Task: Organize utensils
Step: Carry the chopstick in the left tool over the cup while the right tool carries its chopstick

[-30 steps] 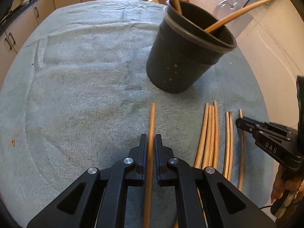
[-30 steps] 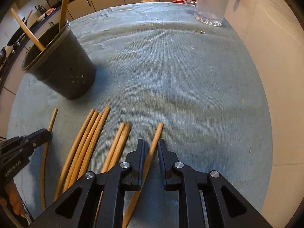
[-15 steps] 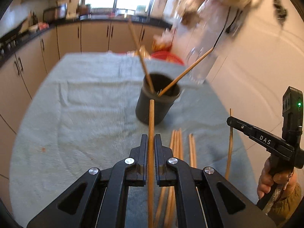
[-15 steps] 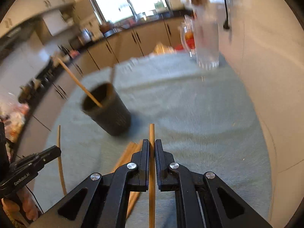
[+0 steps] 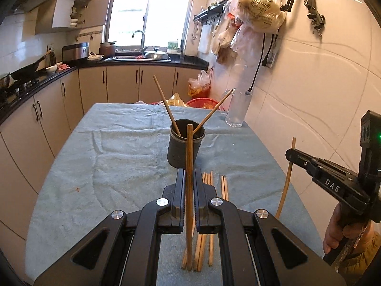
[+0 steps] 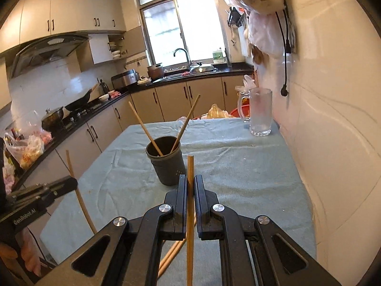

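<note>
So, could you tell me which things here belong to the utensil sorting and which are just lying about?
Job:
- left gripper, shut on a chopstick
- right gripper, shut on another chopstick
- black holder
- loose chopsticks

Lying about:
- glass mug
- towel
- hanging bags

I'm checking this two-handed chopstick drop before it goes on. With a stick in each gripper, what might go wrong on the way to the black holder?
Two chopsticks already lean crossed in the holder, so an incoming stick may snag on them.

The left gripper and right gripper each pinch a long chopstick midway, so either could pivot or slip.

Both may collide at the opening.
</note>
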